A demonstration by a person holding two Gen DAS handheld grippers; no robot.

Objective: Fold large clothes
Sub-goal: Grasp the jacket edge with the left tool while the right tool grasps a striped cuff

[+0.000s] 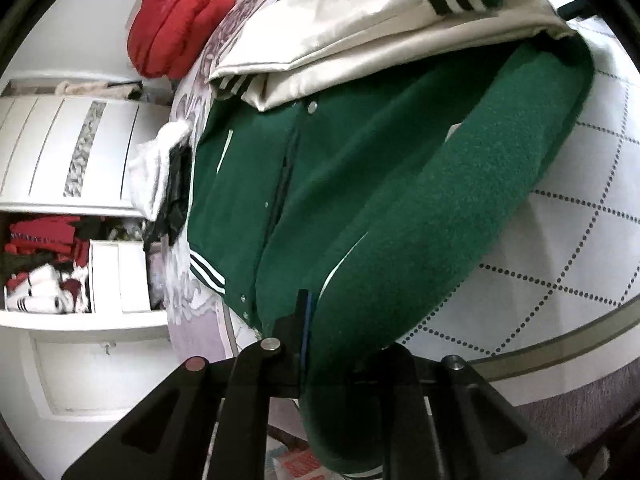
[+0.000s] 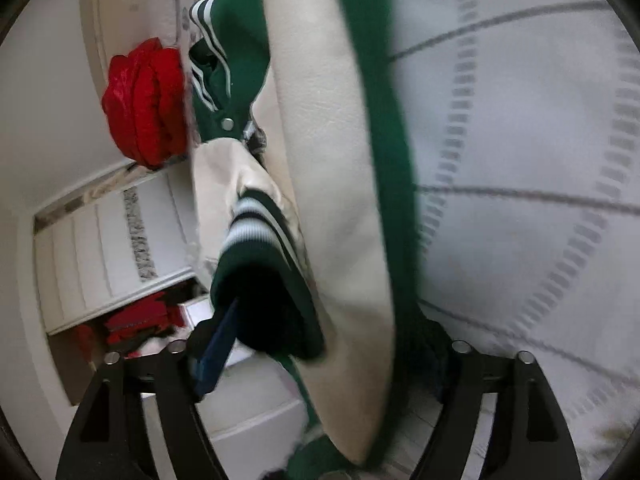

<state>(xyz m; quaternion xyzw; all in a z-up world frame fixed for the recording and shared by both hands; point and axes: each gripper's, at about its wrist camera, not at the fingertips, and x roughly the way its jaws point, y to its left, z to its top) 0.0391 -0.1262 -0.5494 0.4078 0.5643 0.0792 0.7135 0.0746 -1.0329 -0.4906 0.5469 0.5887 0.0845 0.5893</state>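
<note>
Jacket (image 1: 360, 184) hem pinched by downward-tilted left gripper (image 1: 316, 344)

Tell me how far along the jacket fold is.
Done: both cream sleeves lie across the green jacket. In hand: the left gripper pinches the jacket's hem; the right gripper stands open around a striped cuff. Left: folding the body.

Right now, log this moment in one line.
left fingers: shut on green jacket | right fingers: open around sleeve cuff | fold: unfinished
</note>
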